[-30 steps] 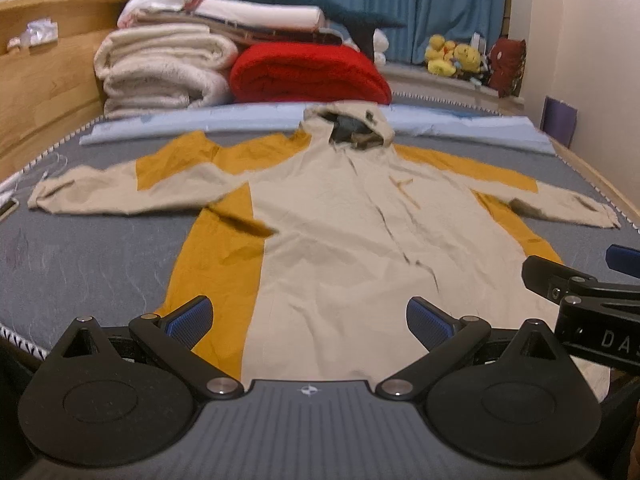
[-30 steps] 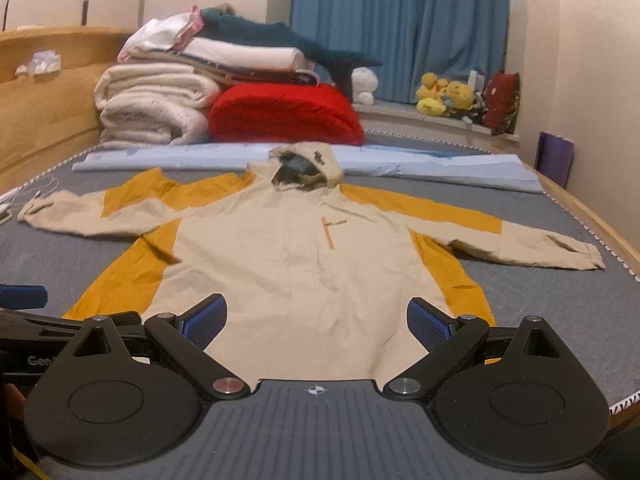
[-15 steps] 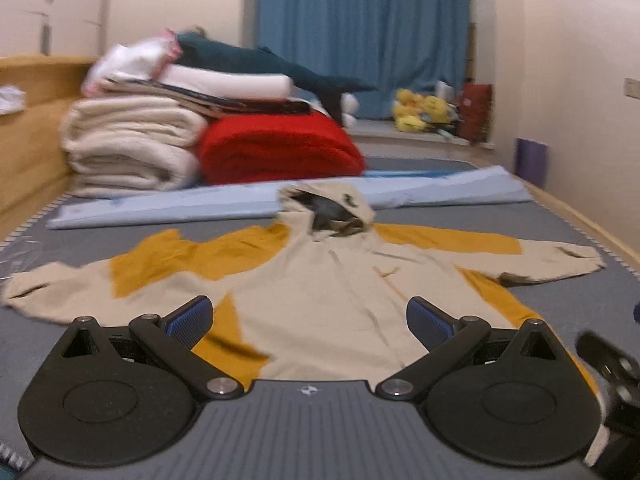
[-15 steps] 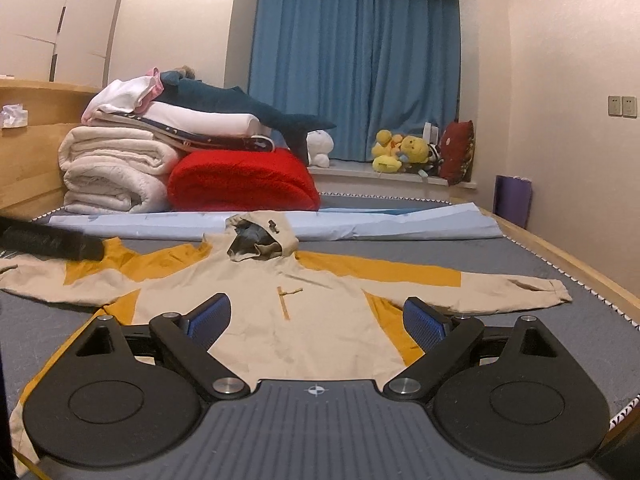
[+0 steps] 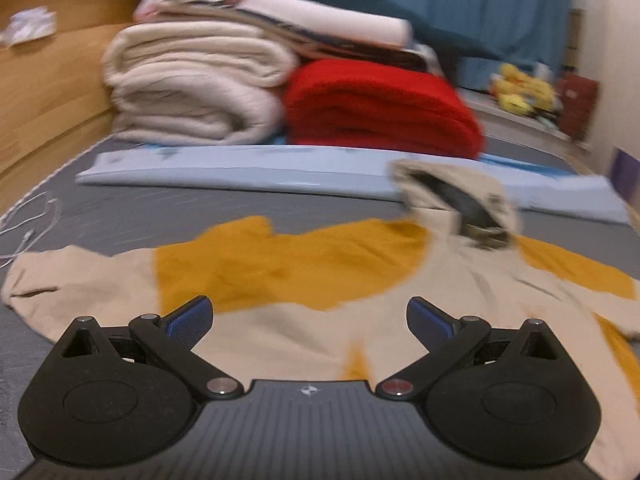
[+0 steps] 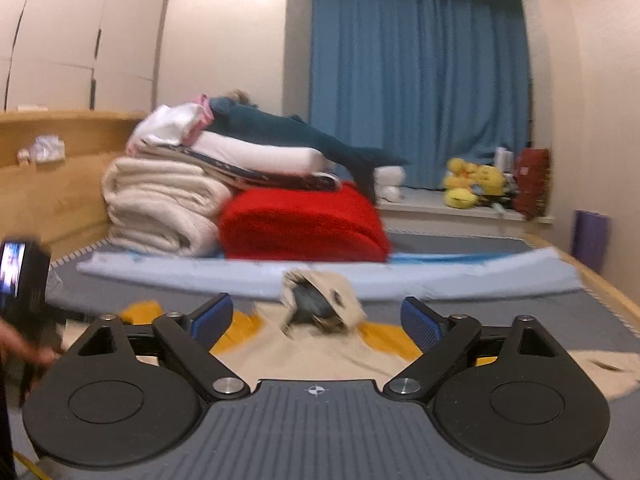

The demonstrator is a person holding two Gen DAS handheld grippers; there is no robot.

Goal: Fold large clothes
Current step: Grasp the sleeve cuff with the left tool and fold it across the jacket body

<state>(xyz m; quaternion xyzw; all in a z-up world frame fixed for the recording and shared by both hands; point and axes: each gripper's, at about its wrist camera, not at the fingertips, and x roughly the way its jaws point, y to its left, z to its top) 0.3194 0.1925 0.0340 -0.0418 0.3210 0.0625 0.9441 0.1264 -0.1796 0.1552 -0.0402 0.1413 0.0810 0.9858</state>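
Beige-and-mustard hooded jacket [image 5: 320, 320] lies flat and unfolded on the grey mattress [image 5: 120, 208]; nothing folded yet.

Left gripper [image 5: 308, 318] hovers above the jacket's near sleeve and shoulder, jaws spread wide, nothing between them. Right gripper [image 6: 316, 316] is aimed over the hood [image 6: 320, 300]; its jaws are closing slightly but remain wide apart, with nothing between the pads.

Step in hand, as judged: reaching out for a first fold. To do it well, take the sleeve [image 5: 60, 280] left of the left gripper near its cuff, pinch one layer cleanly, carry it across the chest without dragging the body; the right gripper should pin or take the matching side.

Orientation: hood points away from both grippers, toward the stacked blankets [image 5: 192, 80]; hem nearest; long axis near-to-far, sleeves spread crosswise left and right.
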